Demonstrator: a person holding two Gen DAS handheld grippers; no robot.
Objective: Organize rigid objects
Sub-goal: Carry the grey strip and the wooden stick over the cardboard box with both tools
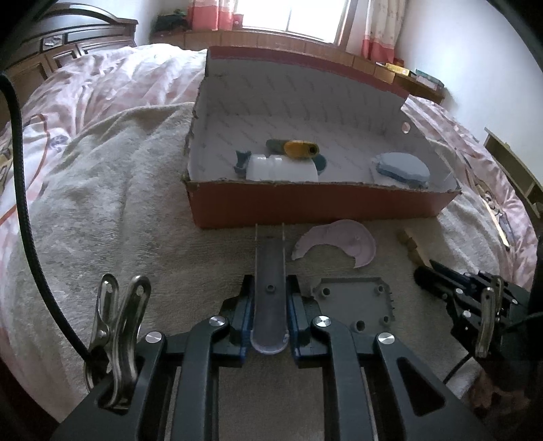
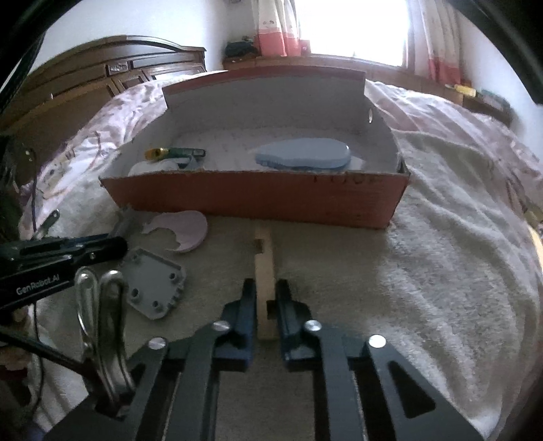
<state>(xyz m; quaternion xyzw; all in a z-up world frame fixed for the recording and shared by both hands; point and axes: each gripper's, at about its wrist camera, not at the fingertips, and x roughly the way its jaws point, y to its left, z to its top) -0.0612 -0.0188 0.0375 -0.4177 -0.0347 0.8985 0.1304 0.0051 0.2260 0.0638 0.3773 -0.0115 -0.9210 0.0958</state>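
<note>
— The box [image 1: 315, 203]?
— Rust-red outside, white inside with faint grey chevrons. The blanket [image 1: 118, 203] is cream, the quilt [image 1: 112, 78] pink-patterned.
— The broken plate [image 1: 353, 242]?
— Pale lilac.

A bed [image 1: 101, 142] fills the room's foreground, spread with a cream towel [image 1: 112, 217] over a pink patterned quilt [image 1: 112, 78]. A dark carved wooden headboard [image 2: 112, 71] stands at the left. Daylight glares through a window [image 1: 292, 15] hung with pink-and-white curtains [image 1: 376, 30], above a wooden sill ledge [image 1: 305, 42]. The walls [image 1: 441, 51] are white.
</note>
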